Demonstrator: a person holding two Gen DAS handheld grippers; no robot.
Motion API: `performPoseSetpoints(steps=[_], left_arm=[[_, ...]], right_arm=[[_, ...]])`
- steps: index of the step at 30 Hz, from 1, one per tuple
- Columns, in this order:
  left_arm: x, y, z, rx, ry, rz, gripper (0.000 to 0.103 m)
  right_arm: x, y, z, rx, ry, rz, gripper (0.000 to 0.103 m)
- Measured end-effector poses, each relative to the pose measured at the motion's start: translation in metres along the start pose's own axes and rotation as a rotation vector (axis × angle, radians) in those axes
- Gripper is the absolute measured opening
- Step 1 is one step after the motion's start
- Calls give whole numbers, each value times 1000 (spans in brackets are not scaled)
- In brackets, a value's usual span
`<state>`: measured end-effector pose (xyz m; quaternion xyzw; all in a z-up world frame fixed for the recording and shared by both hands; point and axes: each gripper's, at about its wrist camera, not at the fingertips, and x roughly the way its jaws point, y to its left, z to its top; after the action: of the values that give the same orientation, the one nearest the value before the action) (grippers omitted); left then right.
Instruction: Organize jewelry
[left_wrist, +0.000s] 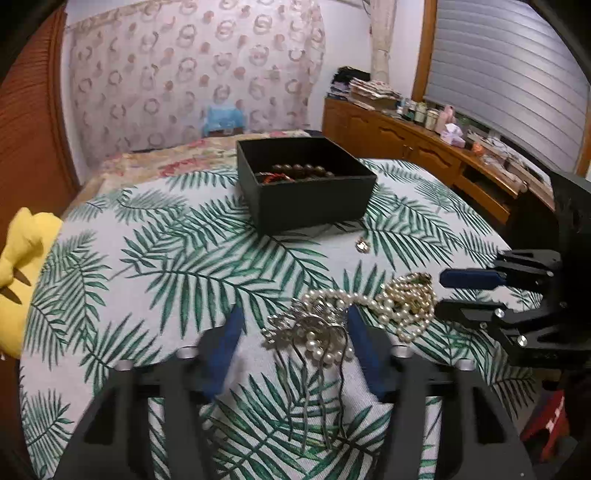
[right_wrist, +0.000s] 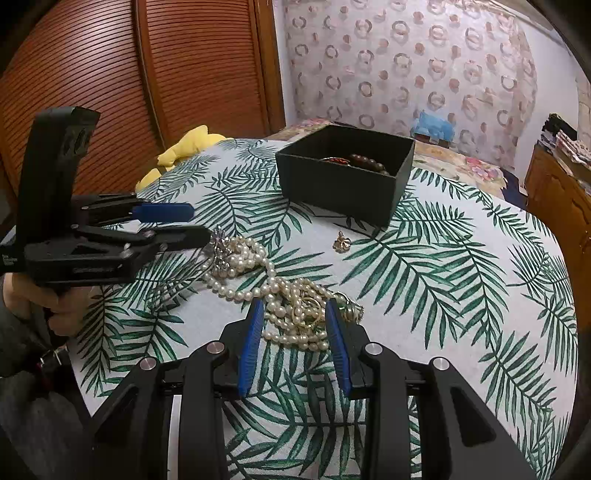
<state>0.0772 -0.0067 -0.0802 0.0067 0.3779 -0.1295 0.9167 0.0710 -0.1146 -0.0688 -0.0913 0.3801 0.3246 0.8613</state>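
Observation:
A black box (left_wrist: 314, 201) holding brown beads (left_wrist: 303, 170) and a red bracelet stands on the leaf-print table; it also shows in the right wrist view (right_wrist: 340, 184). A silver pearl hair comb (left_wrist: 314, 332) lies between the open fingers of my left gripper (left_wrist: 293, 325), seen from the side in the right wrist view (right_wrist: 201, 223). A heap of pearl necklaces (right_wrist: 295, 314) lies between the open fingers of my right gripper (right_wrist: 293, 317), also visible in the left wrist view (left_wrist: 441, 291). A small gold earring (right_wrist: 341, 242) lies near the box.
A yellow soft toy (left_wrist: 22, 273) sits at the table's left edge. A wooden sideboard (left_wrist: 424, 147) with clutter runs along the right wall. A louvred wooden door (right_wrist: 129, 74) is on the left.

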Motion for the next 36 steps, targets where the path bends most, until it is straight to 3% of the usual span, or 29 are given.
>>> performPoseSetpoints(steps=[3,10,13,22,24,28,36], left_arm=[[6,-7,-3,25,20,10,67],[31,-17,-3,65,86,47,68],[32,-15,-3,59,80,47,60],[-1,-6,-4,36,7,59,59],[-7,-2,-3,32,-5,63,59],[-16,5,-2,17,-25,70,59],[-23,11,-1,-9,-55,69,59]], right_arm=[[0,-2,-1,5,3,-3,37],[-1,-3,-2,7,1,-4,37],[-3,-3,-2,6,-2,3,37],[11,7,18,-30,3,34,37],[18,10,26,-44,8,42,31],[38,18,40,-87,44,50,28],[68,29,45,-183,138,17,14]])
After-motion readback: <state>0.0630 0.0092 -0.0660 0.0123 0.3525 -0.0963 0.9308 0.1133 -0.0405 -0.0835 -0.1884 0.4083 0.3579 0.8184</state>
